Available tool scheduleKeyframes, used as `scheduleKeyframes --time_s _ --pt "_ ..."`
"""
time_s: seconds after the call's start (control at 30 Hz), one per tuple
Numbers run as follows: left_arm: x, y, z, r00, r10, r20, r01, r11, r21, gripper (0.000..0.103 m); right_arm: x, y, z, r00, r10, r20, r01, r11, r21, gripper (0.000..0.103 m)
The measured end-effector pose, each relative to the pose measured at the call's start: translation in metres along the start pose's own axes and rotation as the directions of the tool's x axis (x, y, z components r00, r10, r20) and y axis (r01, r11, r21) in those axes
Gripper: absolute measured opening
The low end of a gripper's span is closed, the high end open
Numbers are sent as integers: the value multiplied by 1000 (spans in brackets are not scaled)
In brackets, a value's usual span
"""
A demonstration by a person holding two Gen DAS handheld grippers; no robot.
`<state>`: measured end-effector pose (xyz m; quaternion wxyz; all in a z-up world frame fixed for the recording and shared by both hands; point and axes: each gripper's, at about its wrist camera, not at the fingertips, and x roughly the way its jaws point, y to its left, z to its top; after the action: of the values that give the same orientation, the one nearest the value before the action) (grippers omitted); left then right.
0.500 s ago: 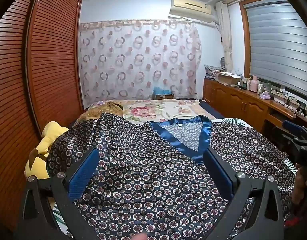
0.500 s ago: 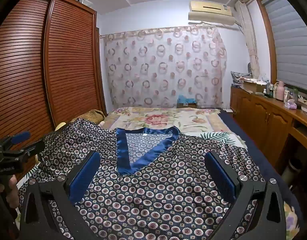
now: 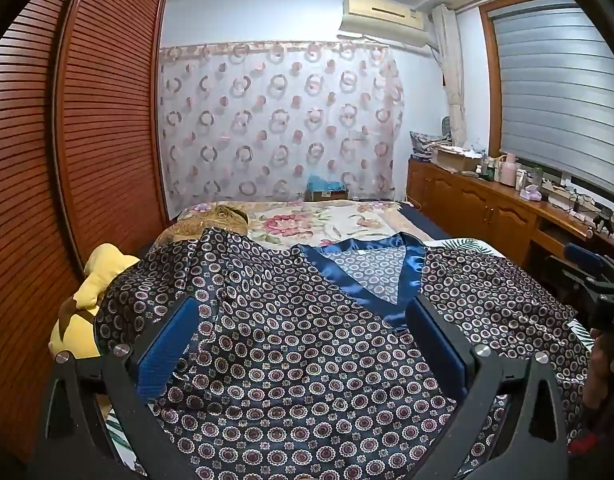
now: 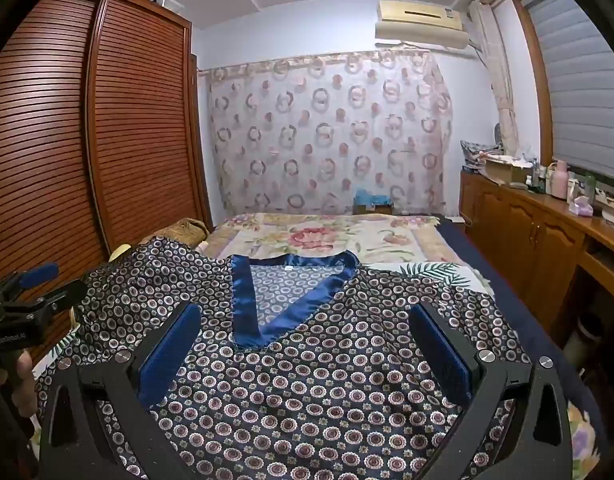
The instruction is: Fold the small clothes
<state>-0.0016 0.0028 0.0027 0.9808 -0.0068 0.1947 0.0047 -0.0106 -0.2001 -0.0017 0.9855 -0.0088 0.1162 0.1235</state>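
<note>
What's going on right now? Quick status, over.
Left gripper open, right gripper open, both empty. Shirt spread flat on bed, unfolded. Yellow plush beside left sleeve.

Slatted wooden wardrobe (image 3: 87,128) stood to the left of the tongs. Yellow plush toy (image 3: 87,300) lay left, low. Ring-patterned curtain (image 3: 275,120) hung straight ahead, air conditioner (image 3: 381,14) above it. Wooden cabinet (image 4: 539,236) ran along the right, cluttered on top.
</note>
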Motion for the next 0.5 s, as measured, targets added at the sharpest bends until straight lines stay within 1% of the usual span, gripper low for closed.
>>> scheduleKeyframes --time_s 0.5 --pt "-4 -2 5 1000 3 15 -3 1000 1 103 0 0 0 1000 3 0 -3 1000 0 103"
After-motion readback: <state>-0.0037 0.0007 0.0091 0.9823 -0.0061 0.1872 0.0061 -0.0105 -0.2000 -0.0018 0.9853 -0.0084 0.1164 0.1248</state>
